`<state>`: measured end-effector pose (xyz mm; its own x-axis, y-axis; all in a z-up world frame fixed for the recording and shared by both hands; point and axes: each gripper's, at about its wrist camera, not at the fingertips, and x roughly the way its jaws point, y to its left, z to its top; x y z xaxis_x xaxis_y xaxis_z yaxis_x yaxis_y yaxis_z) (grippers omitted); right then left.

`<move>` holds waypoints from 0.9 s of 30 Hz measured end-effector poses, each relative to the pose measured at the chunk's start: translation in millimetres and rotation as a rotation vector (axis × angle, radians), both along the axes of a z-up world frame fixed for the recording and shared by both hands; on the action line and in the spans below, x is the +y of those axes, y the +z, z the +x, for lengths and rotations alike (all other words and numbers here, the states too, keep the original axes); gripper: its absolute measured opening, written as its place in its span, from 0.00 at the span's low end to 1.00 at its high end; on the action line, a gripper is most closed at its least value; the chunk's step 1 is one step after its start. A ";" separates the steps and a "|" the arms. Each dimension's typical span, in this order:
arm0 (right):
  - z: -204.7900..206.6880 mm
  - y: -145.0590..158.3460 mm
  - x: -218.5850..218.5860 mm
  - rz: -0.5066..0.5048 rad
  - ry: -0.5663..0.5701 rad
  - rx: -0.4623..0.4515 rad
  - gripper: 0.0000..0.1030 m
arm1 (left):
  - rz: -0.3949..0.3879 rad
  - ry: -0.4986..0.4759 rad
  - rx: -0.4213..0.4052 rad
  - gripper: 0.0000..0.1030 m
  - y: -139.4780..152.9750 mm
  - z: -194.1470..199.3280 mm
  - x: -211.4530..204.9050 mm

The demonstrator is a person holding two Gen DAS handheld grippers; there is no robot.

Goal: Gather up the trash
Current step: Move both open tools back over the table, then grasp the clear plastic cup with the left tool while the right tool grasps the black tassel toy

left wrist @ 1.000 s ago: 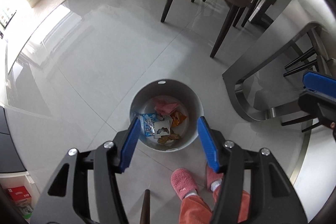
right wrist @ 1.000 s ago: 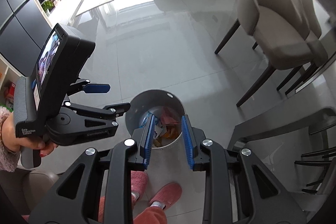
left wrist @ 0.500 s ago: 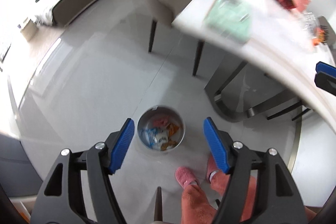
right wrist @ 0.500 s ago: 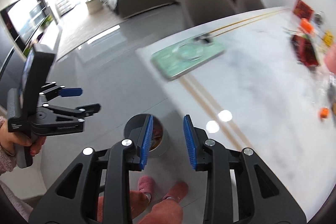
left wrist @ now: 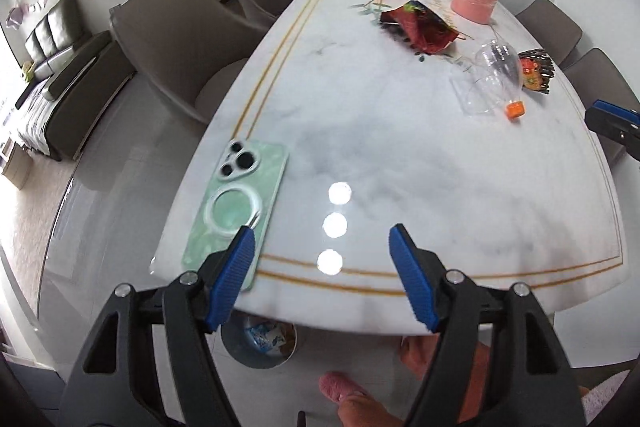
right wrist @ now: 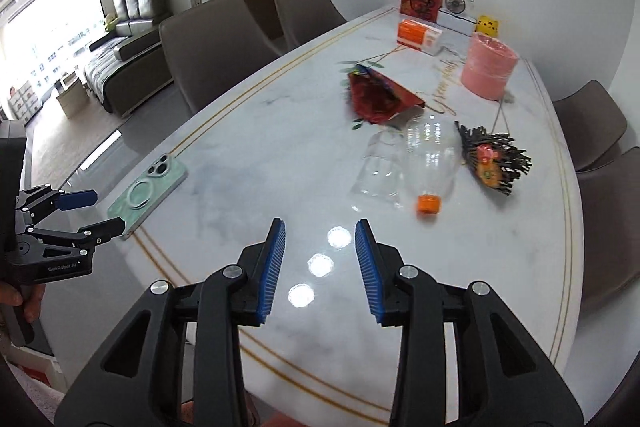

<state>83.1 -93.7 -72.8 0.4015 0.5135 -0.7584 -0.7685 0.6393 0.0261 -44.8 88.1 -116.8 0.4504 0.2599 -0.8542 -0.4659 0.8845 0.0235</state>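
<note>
Both tongs hang above the near end of a white marble bench [left wrist: 400, 131] edged with a double gold line. The left tongs [left wrist: 322, 283] are spread wide with nothing between the blue pads, and their left pad sits in front of a green phone [left wrist: 236, 211] lying face down near the bench's left edge. The right tongs [right wrist: 320, 267] stand at a narrower gap, also empty, with 3 bright lamp reflections on the bench top showing between and just beyond their pads.

The trash lies further along the bench. A clear plastic bottle [right wrist: 430, 155] with an orange cap [right wrist: 428, 205] lies on its side, cap pointing toward the near end. A clear plastic bag [right wrist: 376, 171] lies touching its left side. Just to the right of the bottle is a dark wrapper [right wrist: 492, 159] with a frayed black edge and bright print. Behind the bottle lies a crumpled red wrapper [right wrist: 376, 99].

Near the far end stand a pink tub [right wrist: 488, 71], an orange and white box [right wrist: 420, 33], a red carton [right wrist: 422, 1], a small white fan [right wrist: 456, 3] and a yellow toy [right wrist: 487, 24]. Grey chairs [right wrist: 216, 47] line both long sides of the bench.

In the left wrist view, a grey bin [left wrist: 260, 351] stands on the floor partly under the near edge of the bench, with a blue and white packet [left wrist: 264, 335] visible inside it.
</note>
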 end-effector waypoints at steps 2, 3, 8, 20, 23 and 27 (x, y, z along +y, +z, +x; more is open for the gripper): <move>24.3 1.9 -12.3 0.000 -0.006 -0.006 0.34 | -0.003 -0.021 -0.002 0.68 1.6 33.2 -14.6; 37.1 1.9 -17.3 -0.003 -0.006 -0.009 0.34 | -0.011 -0.028 -0.004 0.68 0.1 46.4 -20.7; 85.0 -1.9 -37.0 -0.016 0.017 -0.003 0.34 | -0.020 -0.050 -0.015 0.68 -14.6 115.0 -53.6; 129.1 -12.1 -45.6 -0.043 0.012 -0.006 0.34 | 0.012 -0.165 0.006 0.68 -57.9 224.9 -68.8; 135.5 -13.2 -45.2 -0.048 -0.011 -0.002 0.34 | 0.017 -0.187 0.013 0.68 -68.8 244.8 -65.7; 143.8 -14.7 -45.3 -0.058 -0.042 -0.002 0.34 | -0.002 -0.208 0.015 0.66 -78.6 263.6 -60.3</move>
